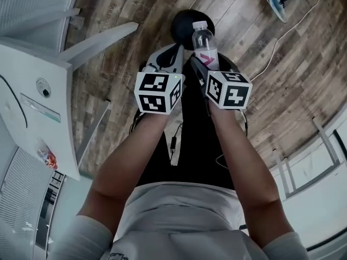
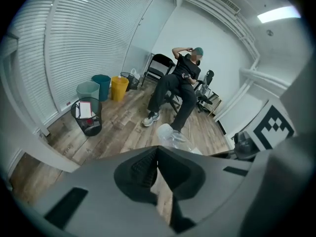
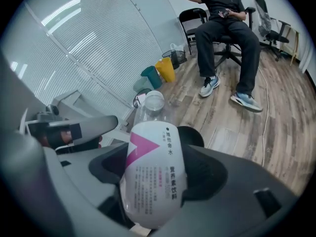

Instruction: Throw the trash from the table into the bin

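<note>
Two hand-held grippers, side by side above the wooden floor (image 1: 282,80) in the head view; left gripper (image 1: 171,57), jaws pressed together at the tips with nothing between them, as the left gripper view shows plainly; right gripper (image 1: 209,64), jaws clamped on either side of one clear plastic bottle (image 1: 204,43) with a white cap and a white label with a pink chevron; the bottle is off the table, in the air, cap end pointing away from the person; the right gripper view alone shows the label's print and the jaw pads bearing on the label; the left gripper view shows only the bottle's clear neck end past its jaws; one white table (image 1: 32,107) at the head view's left, with a small colourful packet (image 1: 46,156) lying near its edge, seen in no other view; one black mesh bin (image 2: 87,116) with paper inside, standing by the blinds, and three further bins, grey (image 2: 88,90), teal (image 2: 102,85) and yellow (image 2: 119,87), beyond it; one seated person (image 2: 180,83) on a chair further back, shown whole only in the gripper views
</note>
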A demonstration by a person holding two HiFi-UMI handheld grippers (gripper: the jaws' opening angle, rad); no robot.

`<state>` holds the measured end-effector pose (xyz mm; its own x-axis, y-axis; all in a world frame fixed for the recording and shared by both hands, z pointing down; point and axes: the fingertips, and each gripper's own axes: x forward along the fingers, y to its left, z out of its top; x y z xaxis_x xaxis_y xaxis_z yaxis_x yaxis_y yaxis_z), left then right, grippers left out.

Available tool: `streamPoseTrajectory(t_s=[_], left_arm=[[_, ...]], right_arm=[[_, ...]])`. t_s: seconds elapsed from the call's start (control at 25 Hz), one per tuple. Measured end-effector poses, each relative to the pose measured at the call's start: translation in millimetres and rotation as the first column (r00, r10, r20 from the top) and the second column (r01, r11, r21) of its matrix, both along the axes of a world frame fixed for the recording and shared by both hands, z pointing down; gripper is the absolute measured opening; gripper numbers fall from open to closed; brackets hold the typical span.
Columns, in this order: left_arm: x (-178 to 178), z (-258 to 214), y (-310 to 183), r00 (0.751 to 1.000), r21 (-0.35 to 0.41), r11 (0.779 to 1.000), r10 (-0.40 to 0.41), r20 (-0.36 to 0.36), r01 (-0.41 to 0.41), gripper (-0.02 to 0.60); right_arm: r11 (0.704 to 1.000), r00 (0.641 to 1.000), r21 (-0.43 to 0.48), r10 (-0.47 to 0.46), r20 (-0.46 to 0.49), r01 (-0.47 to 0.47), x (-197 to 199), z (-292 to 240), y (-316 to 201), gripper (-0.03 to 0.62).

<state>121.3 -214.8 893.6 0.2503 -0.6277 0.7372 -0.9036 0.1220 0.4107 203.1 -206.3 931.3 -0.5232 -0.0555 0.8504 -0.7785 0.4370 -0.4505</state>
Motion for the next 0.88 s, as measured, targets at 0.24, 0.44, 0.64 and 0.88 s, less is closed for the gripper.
streamPoseTrajectory(t_s=[0.24,0.44,0.64,0.88], left_arm=[[11,34,9,1.000,-0.024,1.000,-0.014,-0.008,0.014,0.006],[8,54,17,0.999,-0.053,0.998,-0.031,-0.015,0.030,0.006],[13,63,21,0.999,-0.062,0.998,-0.028,-0.024,0.026,0.006],[11,72,19,0.999,-0.072,0.997,-0.028,-0.028,0.026,0.006]], right_arm=[[0.999,1.000,-0.043,0.021,0.010,-0.020,0,42,5,0.347],[0.996,0.998,-0.075,0.058,0.022,-0.056,-2,65,6,0.347],[0.993,0.995,-0.077,0.093,0.019,-0.092,4,79,0,0.347],[0.993,0.995,-0.068,0.101,0.019,-0.099,0,87,-7,0.347]])
